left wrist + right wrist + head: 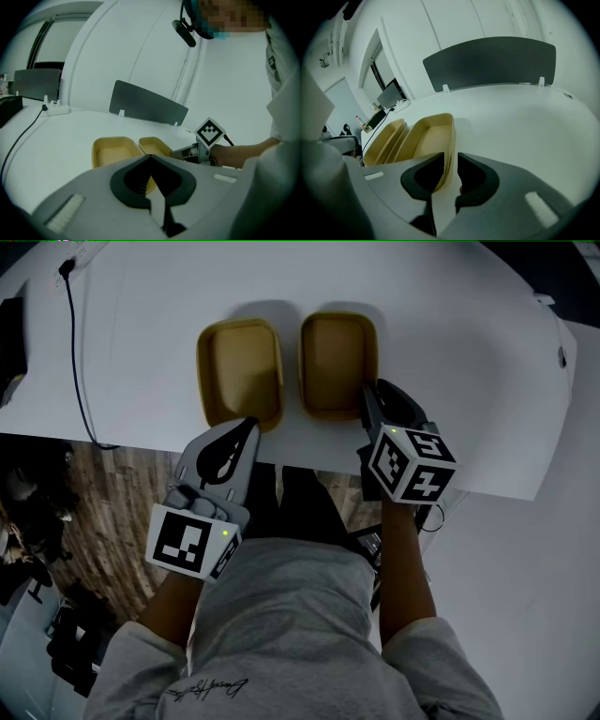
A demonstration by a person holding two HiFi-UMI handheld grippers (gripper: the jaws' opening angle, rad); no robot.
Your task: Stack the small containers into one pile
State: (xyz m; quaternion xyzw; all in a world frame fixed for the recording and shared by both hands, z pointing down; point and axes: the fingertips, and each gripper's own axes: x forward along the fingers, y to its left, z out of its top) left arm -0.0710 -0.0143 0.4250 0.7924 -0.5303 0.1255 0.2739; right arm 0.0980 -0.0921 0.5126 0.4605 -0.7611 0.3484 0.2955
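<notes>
Small containers: the left container and the right container, both tan rectangular tubs, are sitting open side up, just beside each other, on a white table nr its front edge, not yet stacked. Right gripper is pointing down w/ jaws apart, straddling the right container's wall at its near right corner; pads aren't squeezing it. Left gripper is hovering by the left container's near right corner, jaws closed tip to tip w/ nothing btwn them.

White table over wood-plank floor
</notes>
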